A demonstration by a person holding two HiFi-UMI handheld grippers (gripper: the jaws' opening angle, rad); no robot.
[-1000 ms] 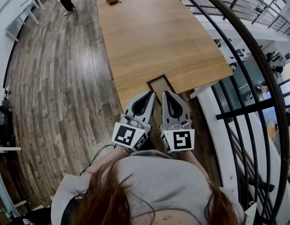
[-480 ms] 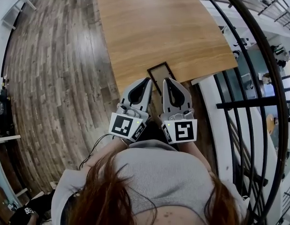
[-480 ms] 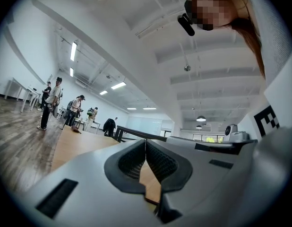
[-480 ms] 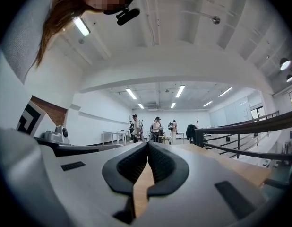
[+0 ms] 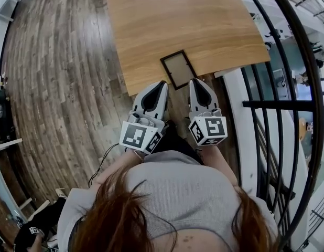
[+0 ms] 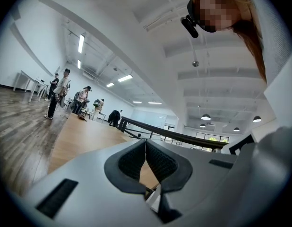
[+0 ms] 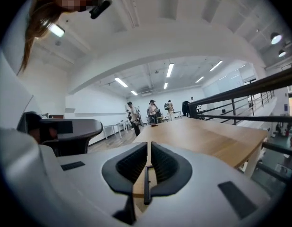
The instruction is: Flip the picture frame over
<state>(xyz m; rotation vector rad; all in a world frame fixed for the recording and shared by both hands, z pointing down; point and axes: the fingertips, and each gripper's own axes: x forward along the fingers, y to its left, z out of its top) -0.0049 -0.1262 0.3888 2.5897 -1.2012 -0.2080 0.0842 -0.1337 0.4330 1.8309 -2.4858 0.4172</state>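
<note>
The picture frame (image 5: 177,70), a small dark-rimmed rectangle with a pale panel, lies flat at the near edge of the wooden table (image 5: 177,20). Just short of that edge, my left gripper (image 5: 162,82) and right gripper (image 5: 195,80) are side by side and pointing at it, apart from the frame. Both are shut and hold nothing. In the left gripper view the pads meet at the tips (image 6: 146,142) over the tabletop. Through the closed right gripper (image 7: 149,143) a thin dark bar (image 7: 146,183), apparently the frame's edge, shows low down.
A black metal railing (image 5: 288,62) curves along the table's right side. Wooden floor (image 5: 57,88) lies to the left. A cable (image 5: 104,161) trails down by my left arm. Far off, several people (image 6: 56,96) stand near white tables.
Both grippers have sunk and drawn back from the frame, which now shows whole ahead of their tips. The right gripper has rolled a little. Both stayed shut.
</note>
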